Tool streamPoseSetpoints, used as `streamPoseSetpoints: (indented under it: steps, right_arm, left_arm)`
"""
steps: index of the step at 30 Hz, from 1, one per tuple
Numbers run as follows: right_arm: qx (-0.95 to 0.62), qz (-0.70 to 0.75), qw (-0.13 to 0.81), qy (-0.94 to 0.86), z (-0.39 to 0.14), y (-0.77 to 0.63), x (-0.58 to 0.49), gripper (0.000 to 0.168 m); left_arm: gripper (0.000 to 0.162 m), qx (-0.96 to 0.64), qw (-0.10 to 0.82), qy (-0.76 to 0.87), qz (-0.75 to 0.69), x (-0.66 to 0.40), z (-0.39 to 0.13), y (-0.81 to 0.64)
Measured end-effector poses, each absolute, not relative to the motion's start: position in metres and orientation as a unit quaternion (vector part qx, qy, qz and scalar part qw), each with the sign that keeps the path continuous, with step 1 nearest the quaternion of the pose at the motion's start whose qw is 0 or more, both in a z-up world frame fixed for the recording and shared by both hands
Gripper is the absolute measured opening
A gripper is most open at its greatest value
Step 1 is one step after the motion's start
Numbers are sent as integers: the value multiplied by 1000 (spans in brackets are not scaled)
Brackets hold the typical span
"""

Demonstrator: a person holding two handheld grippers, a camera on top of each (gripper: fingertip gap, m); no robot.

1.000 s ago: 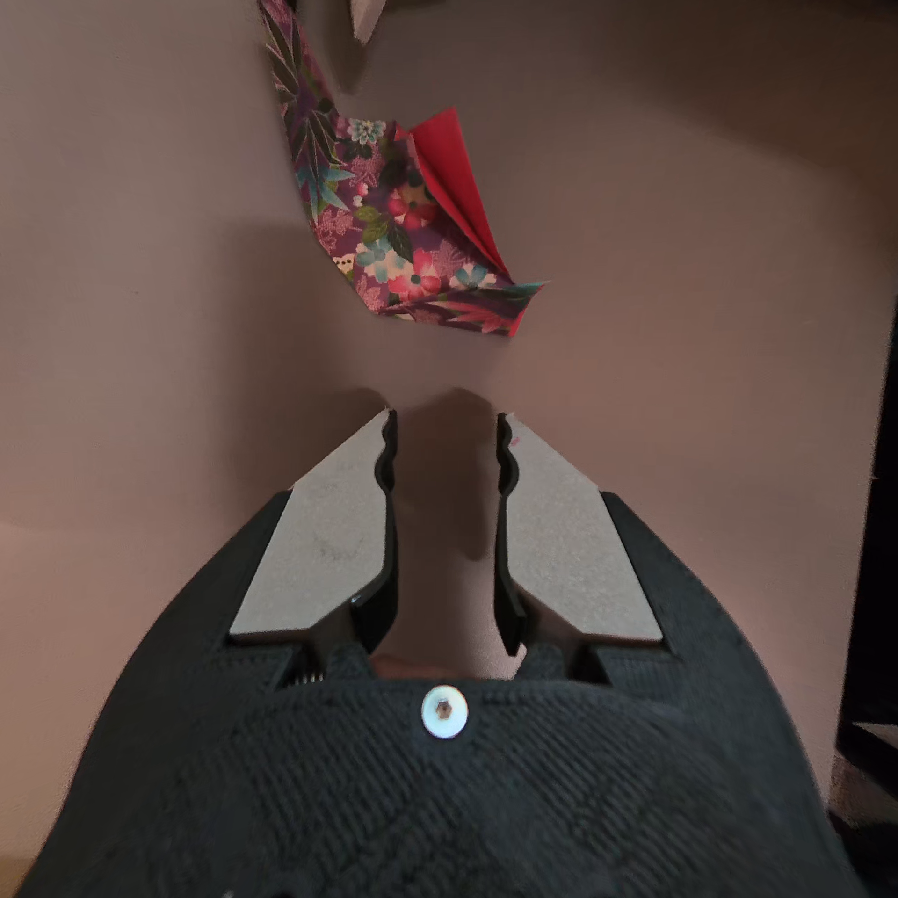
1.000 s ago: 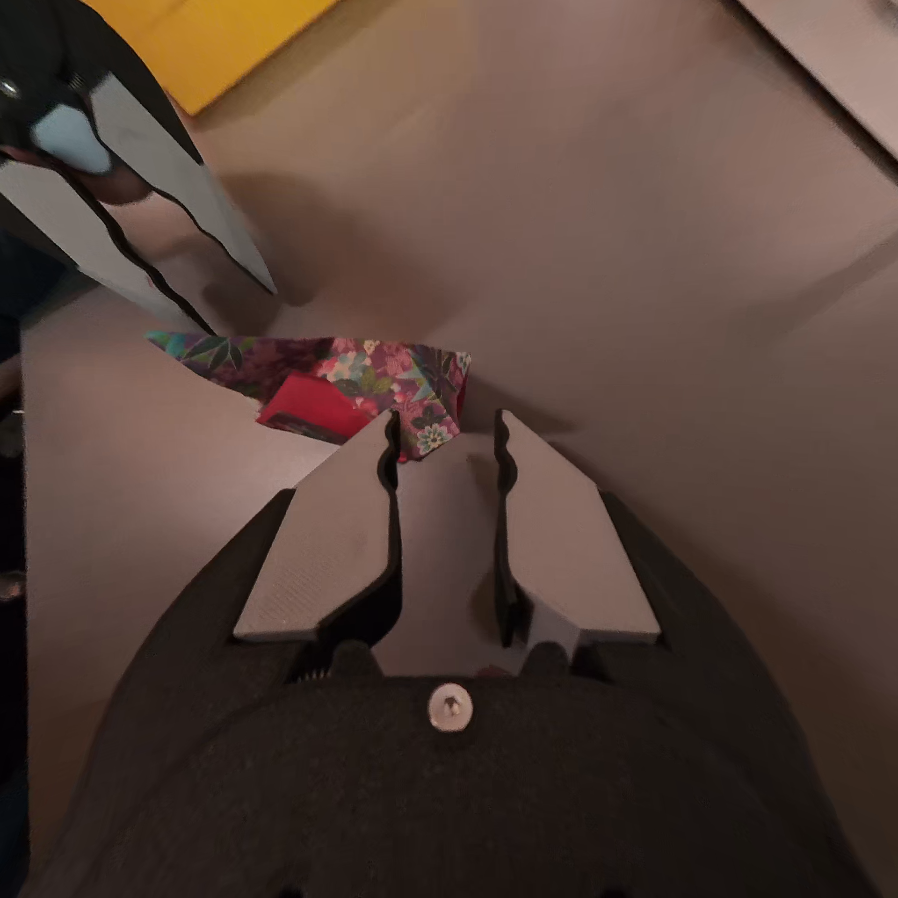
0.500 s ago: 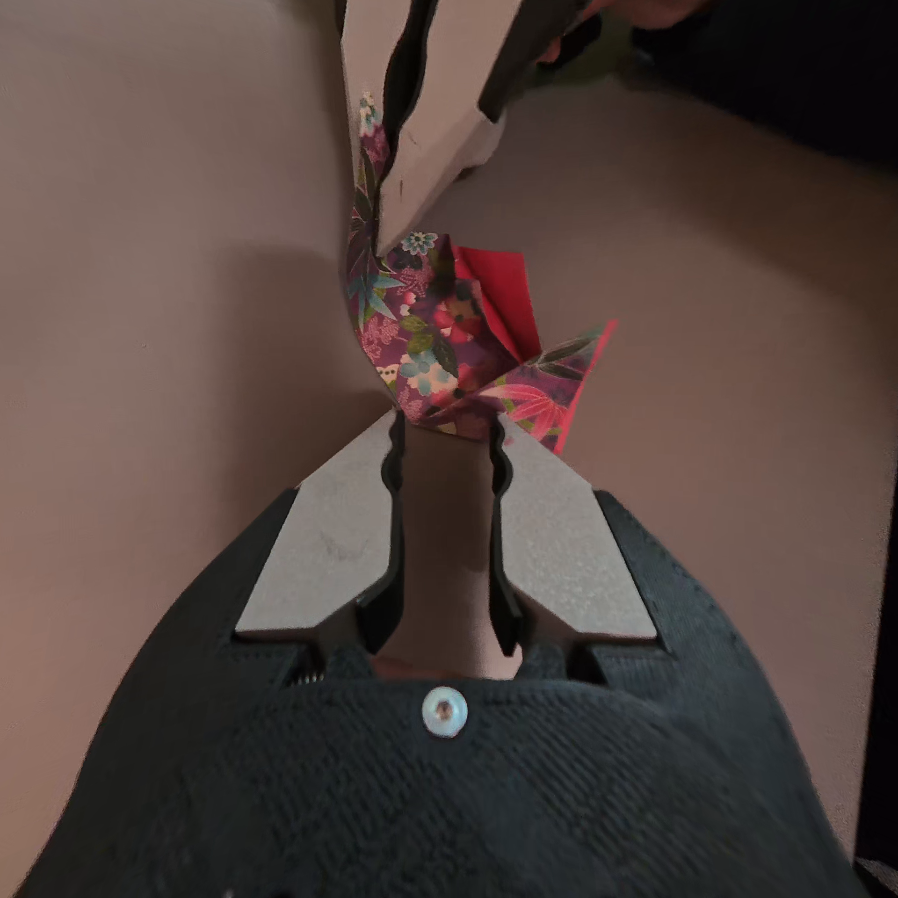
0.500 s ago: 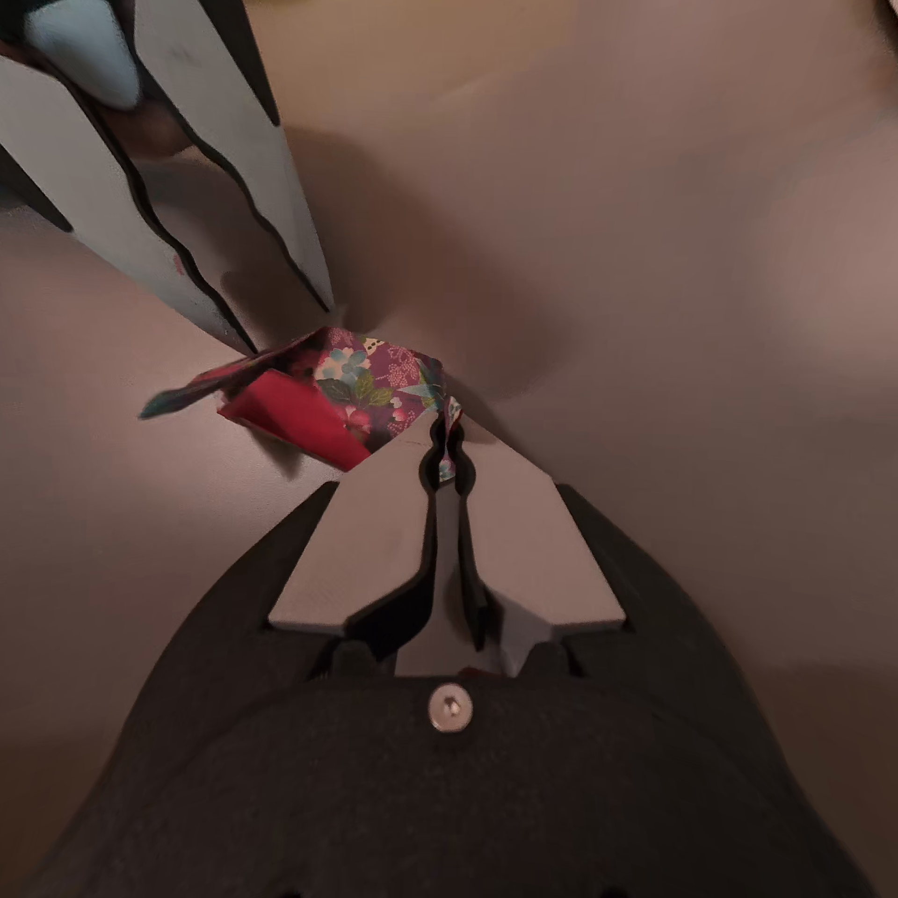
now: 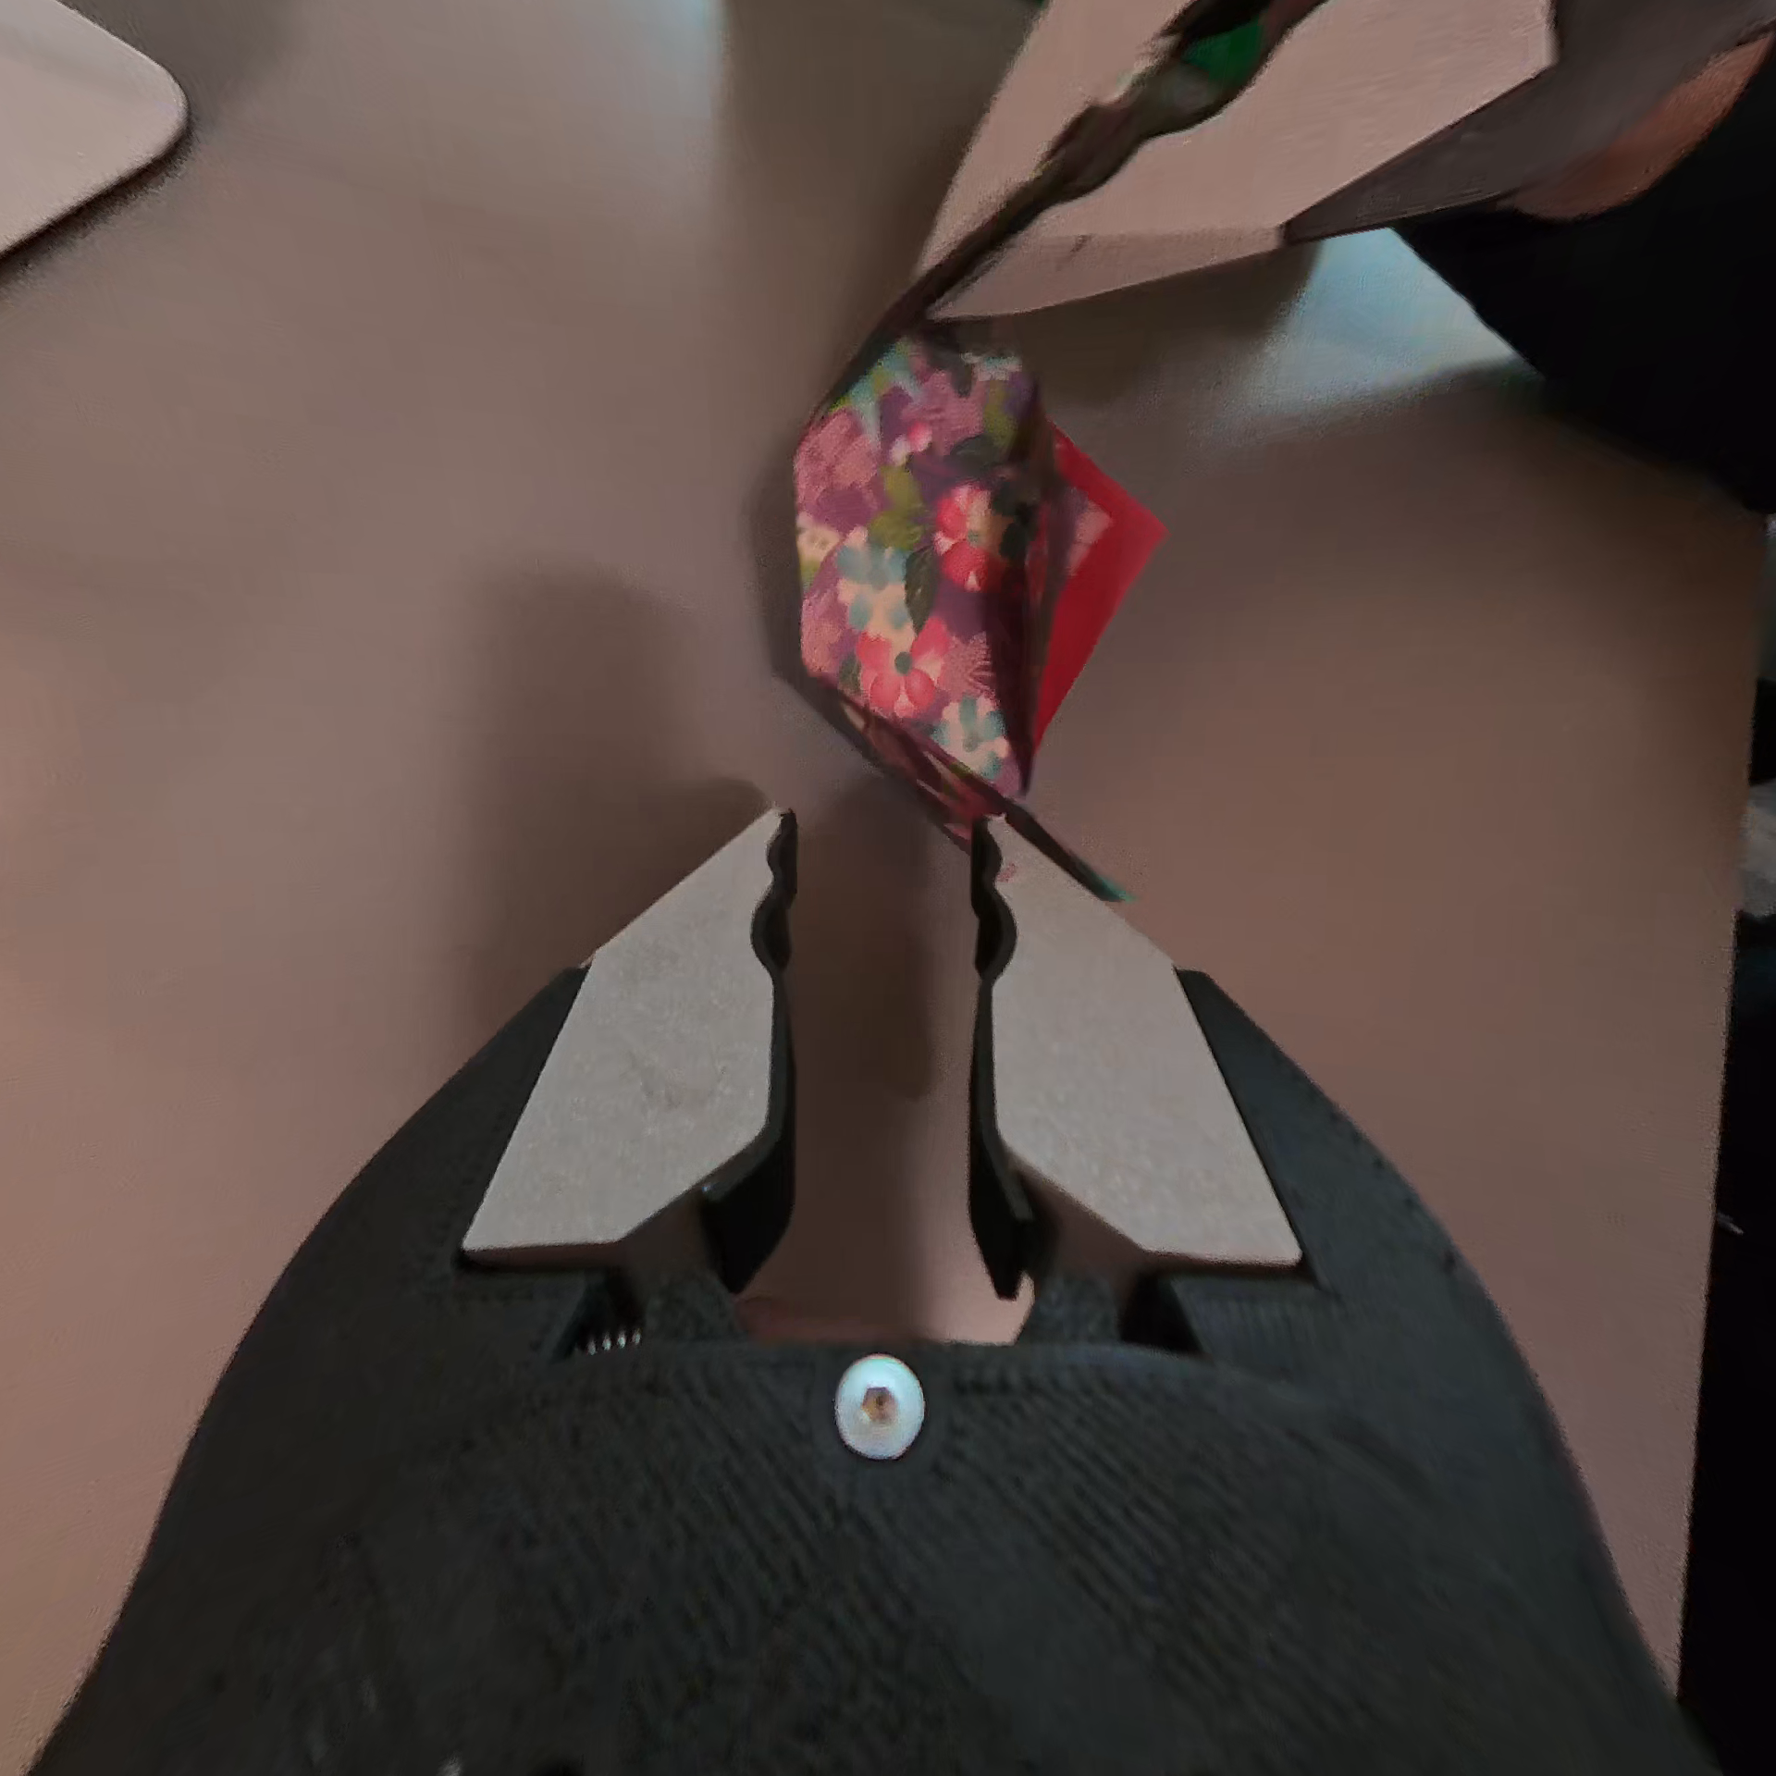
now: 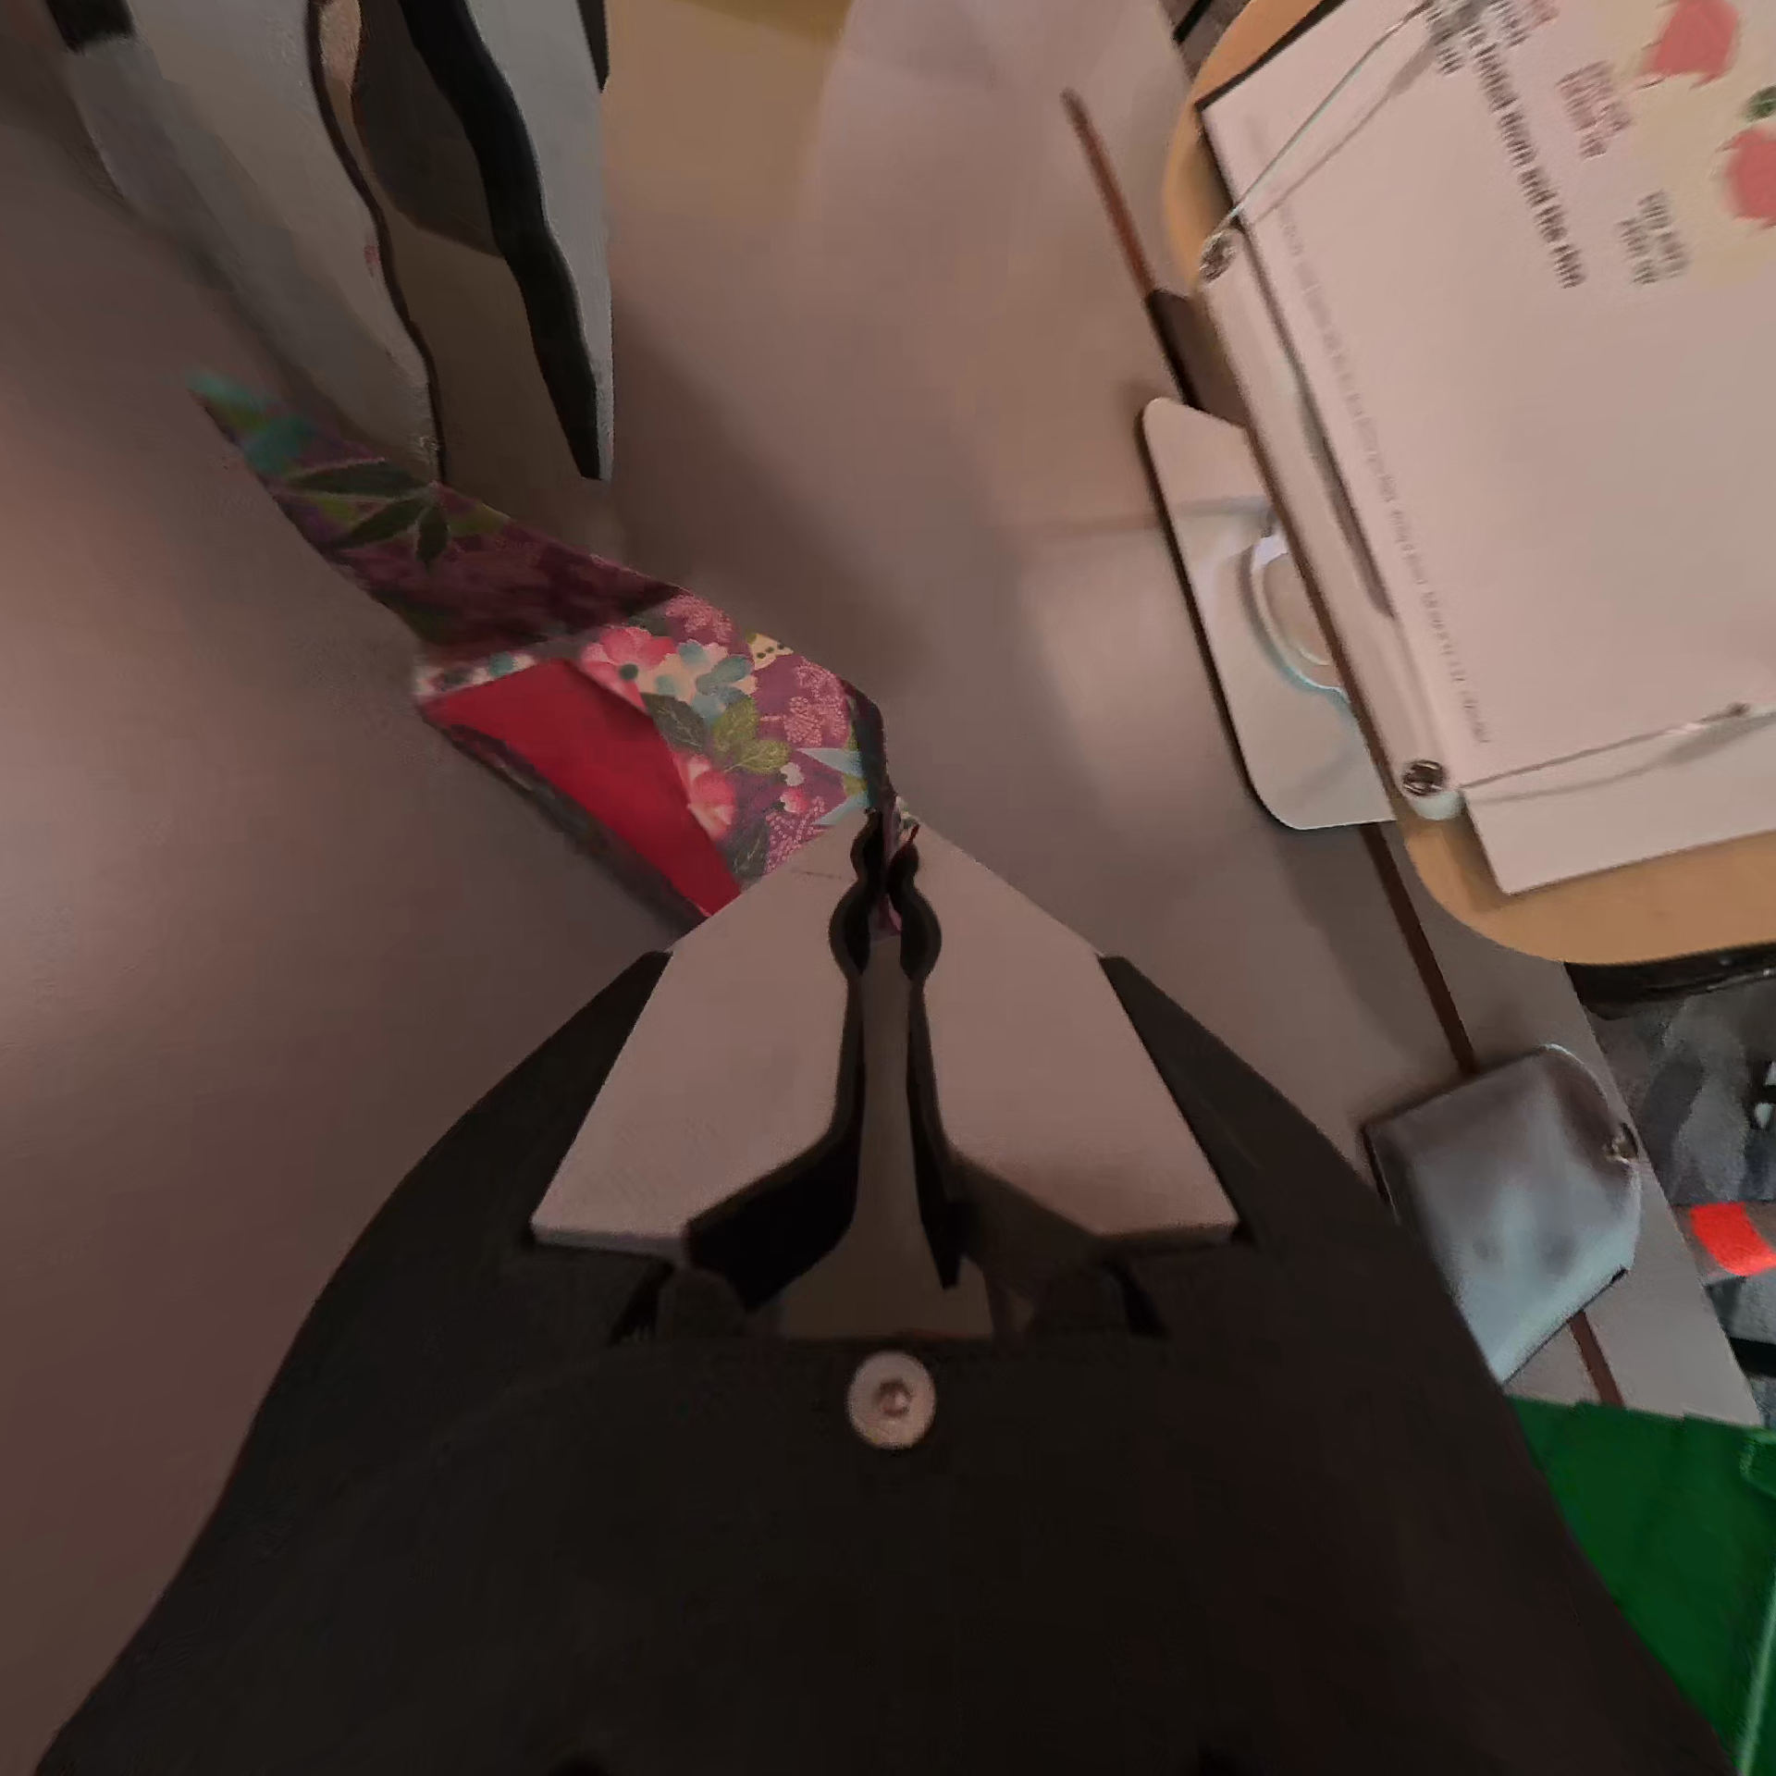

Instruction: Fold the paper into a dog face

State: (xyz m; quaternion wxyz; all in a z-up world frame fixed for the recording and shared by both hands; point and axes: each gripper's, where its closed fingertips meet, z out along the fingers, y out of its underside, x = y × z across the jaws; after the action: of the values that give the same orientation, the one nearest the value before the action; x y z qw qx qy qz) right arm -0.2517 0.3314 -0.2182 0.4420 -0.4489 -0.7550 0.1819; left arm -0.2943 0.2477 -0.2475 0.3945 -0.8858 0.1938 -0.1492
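The folded paper (image 5: 913,577) is purple floral outside and red inside. In the left wrist view it hangs tilted from my right gripper (image 5: 1105,183), which is shut on its upper corner. My left gripper (image 5: 882,841) is open; its right fingertip (image 5: 990,865) touches the paper's lower tip. In the right wrist view my right gripper (image 6: 889,851) pinches a corner of the paper (image 6: 673,711), whose red flap faces me. A long floral point runs up-left beside the open left gripper (image 6: 500,288).
The table (image 5: 384,577) is plain beige. At its right stand a clear sign holder with a printed sheet (image 6: 1490,432) on a round wooden board, a white base (image 6: 1240,673), a grey metal piece (image 6: 1499,1201) and something green (image 6: 1682,1538). A pale board corner (image 5: 77,125) lies far left.
My right gripper closed on the paper's corner and raised it, swinging it to the right. The paper turned more upright. My left gripper stayed open near its lower tip.
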Motion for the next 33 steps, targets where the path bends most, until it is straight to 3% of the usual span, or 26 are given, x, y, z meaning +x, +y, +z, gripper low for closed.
streamPoseSetpoints:
  steps: [1, 9, 15, 26, 33]
  right_arm:
    - [-458, 193, 448, -743, -209, 333, -247, 0]
    - [-546, 284, 499, -610, -117, 384, -158, 0]
    - [-608, 248, 534, -533, -73, 445, -73, 0]
    - [-741, 248, 449, -434, -137, 517, 15, 0]
    - [-796, 129, 349, -477, -209, 552, 48, 0]
  left_arm:
    - [34, -882, 405, 184, -154, -299, -242, 248]
    - [34, -873, 435, 150, -161, -317, -227, 248]
    - [34, -879, 420, 172, -144, -311, -235, 247]
    - [34, -880, 421, 159, -152, -316, -236, 248]
    - [34, -881, 418, 164, -152, -315, -237, 247]
